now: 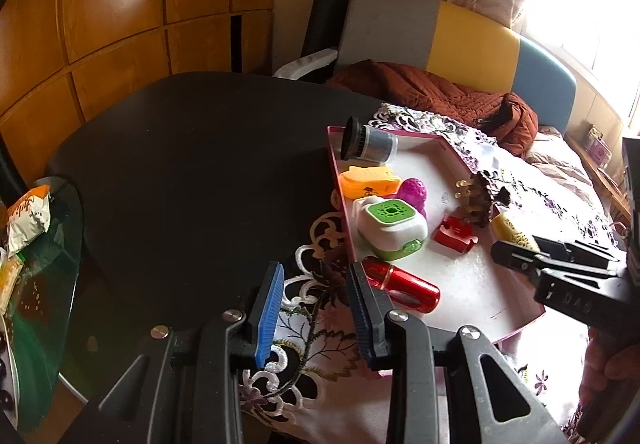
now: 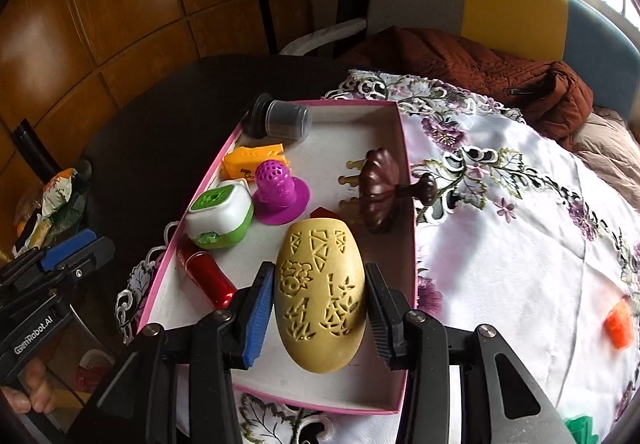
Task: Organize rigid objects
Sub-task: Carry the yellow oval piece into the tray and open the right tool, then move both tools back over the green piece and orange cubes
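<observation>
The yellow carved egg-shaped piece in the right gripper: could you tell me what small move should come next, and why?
Probably lower it into the pink tray's near end and release. The right gripper is shut on the yellow carved piece, which sits over bare white floor there.

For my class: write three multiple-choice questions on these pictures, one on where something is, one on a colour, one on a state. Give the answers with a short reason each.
1. Where does the dark jar lie?
A. in a far corner of the tray
B. on the cloth beside the tray
C. on the black table

2. What colour is the perforated cone with the wide base?
A. red
B. purple
C. yellow

3. What is the right hand-held gripper doing?
A. hanging open and empty
B. shut on the carved egg
C. shut on the red tube

Answers:
1 A, it lies on its side inside the pink rim at the far corner.
2 B, it is purple in both views.
3 B, both pads press the egg's sides above the tray.
</observation>
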`<state>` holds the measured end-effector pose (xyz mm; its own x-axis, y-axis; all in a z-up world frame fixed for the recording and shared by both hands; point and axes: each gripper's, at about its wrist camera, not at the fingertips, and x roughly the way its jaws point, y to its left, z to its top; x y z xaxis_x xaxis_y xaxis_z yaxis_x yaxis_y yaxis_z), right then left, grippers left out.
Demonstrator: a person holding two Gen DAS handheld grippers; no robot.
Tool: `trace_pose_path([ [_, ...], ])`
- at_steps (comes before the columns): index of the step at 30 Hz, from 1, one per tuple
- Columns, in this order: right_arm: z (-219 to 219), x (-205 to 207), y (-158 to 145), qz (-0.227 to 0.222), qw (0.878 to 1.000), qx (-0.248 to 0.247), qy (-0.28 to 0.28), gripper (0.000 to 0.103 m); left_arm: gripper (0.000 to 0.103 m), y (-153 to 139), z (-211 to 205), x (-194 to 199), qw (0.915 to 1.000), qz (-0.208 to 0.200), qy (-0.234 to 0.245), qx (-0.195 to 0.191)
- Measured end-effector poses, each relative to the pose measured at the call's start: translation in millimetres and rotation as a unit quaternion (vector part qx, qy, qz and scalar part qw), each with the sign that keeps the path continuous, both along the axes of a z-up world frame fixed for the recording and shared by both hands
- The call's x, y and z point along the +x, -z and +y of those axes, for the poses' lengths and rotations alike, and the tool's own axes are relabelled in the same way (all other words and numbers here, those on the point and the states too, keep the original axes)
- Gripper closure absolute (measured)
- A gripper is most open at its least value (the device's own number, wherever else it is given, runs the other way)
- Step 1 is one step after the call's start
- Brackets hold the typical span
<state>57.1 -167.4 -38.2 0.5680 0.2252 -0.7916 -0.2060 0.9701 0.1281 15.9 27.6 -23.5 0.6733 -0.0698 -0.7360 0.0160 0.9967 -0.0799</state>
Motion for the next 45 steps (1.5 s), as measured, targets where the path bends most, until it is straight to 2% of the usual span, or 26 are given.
trace_pose_path([
  [7, 12.2, 20.9, 16.3, 0.027, 1.0, 0.009, -0.002, 0.059, 0.071, 2.2, 6.9, 2.2, 0.9999, 0.004, -0.009, -0.005],
  [10, 19.3, 34.7, 29.2, 0.037, 0.999, -0.004, 0.009, 0.058, 0.071, 3.9, 7.6, 2.2, 0.9999, 0.006, -0.009, -0.003],
  [13, 21.0, 41.0, 35.1, 0.052, 0.998, 0.018, 0.003, 0.058, 0.071, 4.9, 9.2, 2.2, 0.9999, 0.008, -0.011, -0.001],
  [19, 19.3, 32.9, 33.4, 0.045, 0.999, 0.03, -0.001, 0.058, 0.071, 7.9, 8.3, 2.5, 0.9999, 0.012, -0.01, 0.001],
  [22, 14.8, 26.0, 28.8, 0.041, 0.998, 0.04, 0.004, 0.053, 0.071, 6.0, 5.7, 0.8, 0.9999, 0.009, -0.006, 0.002],
  [25, 9.0, 18.6, 23.1, 0.032, 0.998, 0.044, 0.01, 0.043, 0.071, 3.5, 3.1, 0.2, 1.0, 0.004, -0.002, 0.001],
  [32, -5.4, 5.2, 7.7, -0.001, 0.999, 0.035, 0.029, 0.038, 0.071, -2.3, -2.4, -2.9, 1.0, -0.002, 0.007, 0.004],
  [42, -51.5, -18.8, -15.5, -0.037, 0.997, 0.022, 0.069, 0.024, 0.071, -5.0, -13.0, -6.3, 0.9997, -0.004, 0.025, 0.009],
  [45, -73.7, -26.3, -18.1, -0.038, 0.995, 0.019, 0.091, 0.024, 0.071, -4.3, -16.4, -6.0, 0.9995, -0.002, 0.029, 0.01],
])
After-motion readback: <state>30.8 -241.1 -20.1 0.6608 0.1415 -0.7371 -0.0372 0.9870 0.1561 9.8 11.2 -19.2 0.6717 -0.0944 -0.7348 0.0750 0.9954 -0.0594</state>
